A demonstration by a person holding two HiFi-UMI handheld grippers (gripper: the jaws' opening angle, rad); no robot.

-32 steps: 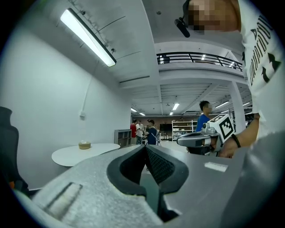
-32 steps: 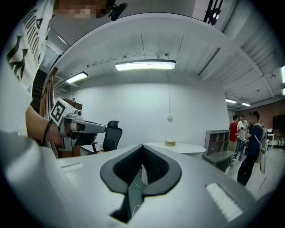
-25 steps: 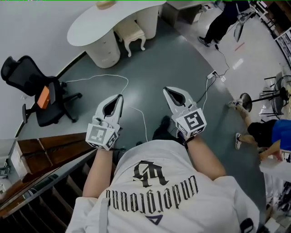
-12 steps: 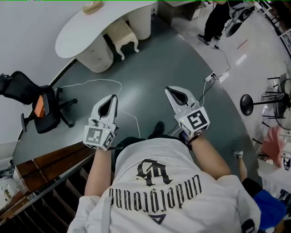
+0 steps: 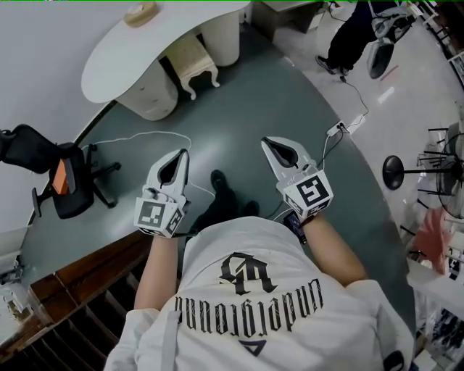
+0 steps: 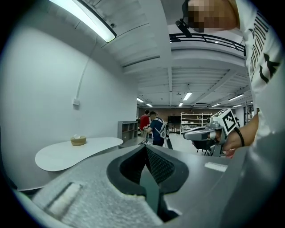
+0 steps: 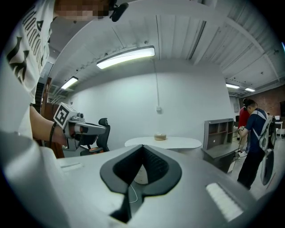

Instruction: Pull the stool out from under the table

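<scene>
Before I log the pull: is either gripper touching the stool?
No, the left gripper and right gripper hang over the floor, well short of the stool under the table.

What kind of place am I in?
Probably an open-plan office or lab: a black office chair, a white curved table with a stool partly under it, and storage shelves beyond.

We see a white table (image 5: 123, 51) upper left, a cream stool (image 5: 192, 58) and a tan bowl (image 5: 140, 13) at top. The floor (image 5: 239, 109) is dark grey-green. The office chair (image 5: 61, 177) at left edge is black with an orange patch. The left gripper (image 5: 181, 153) and right gripper (image 5: 268, 142) are light grey with black-lined jaws and black-and-white square markers. The shirt (image 5: 254, 304) is white with black lettering. The cable (image 5: 145, 135) is white.
</scene>
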